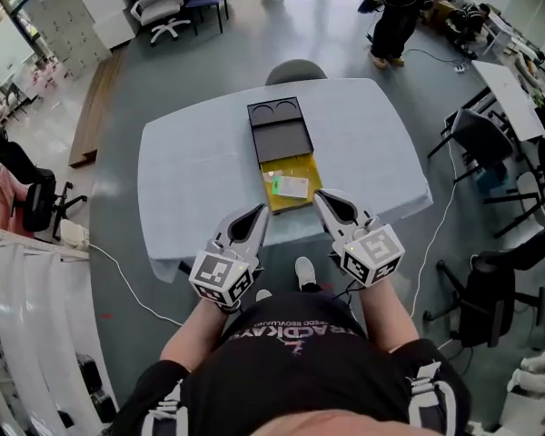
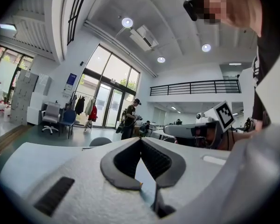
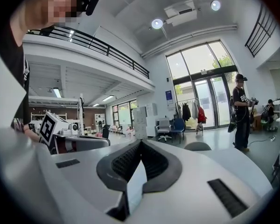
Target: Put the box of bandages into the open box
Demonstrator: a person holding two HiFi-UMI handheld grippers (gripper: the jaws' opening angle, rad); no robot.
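Head view: white-green bandage box (image 1: 289, 186) in open box (image 1: 309, 165); left gripper (image 1: 257, 214), right gripper (image 1: 322, 198) closed.

Table (image 1: 191, 171) w/ pale cloth: black open box (image 1: 280, 130) ctr, yellow tray (image 1: 304, 163) touching it.

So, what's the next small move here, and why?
Probably open the right gripper and reach toward the box of bandages: it lies on a yellow panel beside the black open box, and this gripper and the left gripper are shut, empty, short of it.

table (image 1: 186, 175) | grey chair (image 1: 295, 69) behind it | person (image 1: 395, 21) standing beyond
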